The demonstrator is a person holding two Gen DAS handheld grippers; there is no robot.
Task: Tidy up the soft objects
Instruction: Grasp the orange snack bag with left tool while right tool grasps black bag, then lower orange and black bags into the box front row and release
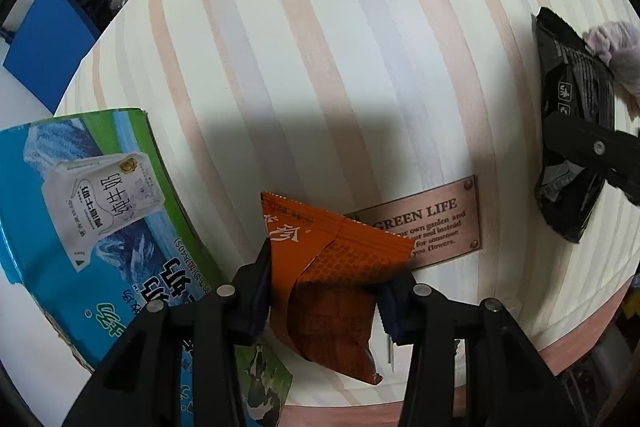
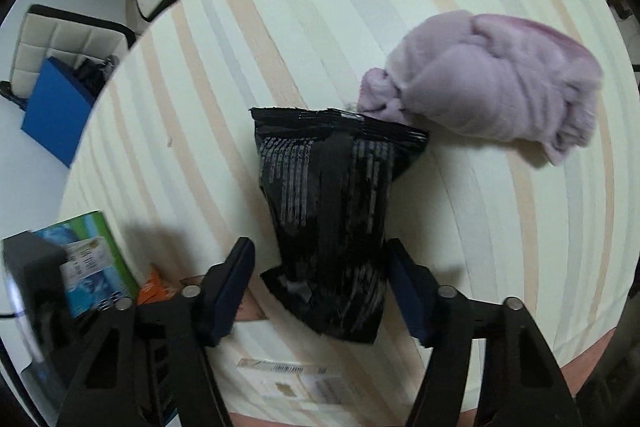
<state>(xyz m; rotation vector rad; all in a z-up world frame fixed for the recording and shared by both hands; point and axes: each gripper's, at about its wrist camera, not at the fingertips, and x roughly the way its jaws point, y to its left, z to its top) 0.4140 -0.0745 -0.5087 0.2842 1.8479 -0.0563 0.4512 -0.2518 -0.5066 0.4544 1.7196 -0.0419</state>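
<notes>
Left gripper (image 1: 334, 287): jaws narrowed onto the orange packet (image 1: 334, 279), at the table's (image 1: 320, 47) near edge beside the milk carton box (image 1: 80, 203). Right gripper (image 2: 320, 283): jaws wide, straddling the black packet (image 2: 328, 211), left finger apart from it, contact on the right unclear. The packet's far end touches the lilac plush (image 2: 492, 83) toward the table's right edge.

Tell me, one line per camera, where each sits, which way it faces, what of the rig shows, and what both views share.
Left wrist: sits on the left gripper, looking along its fingers at the orange packet between them; only its fingers show.
Right wrist: sits on the right gripper, looking down at the black bag between its fingers and the lilac cloth.
Shared: striped table, milk box, black bag, orange packet, lilac cloth.
</notes>
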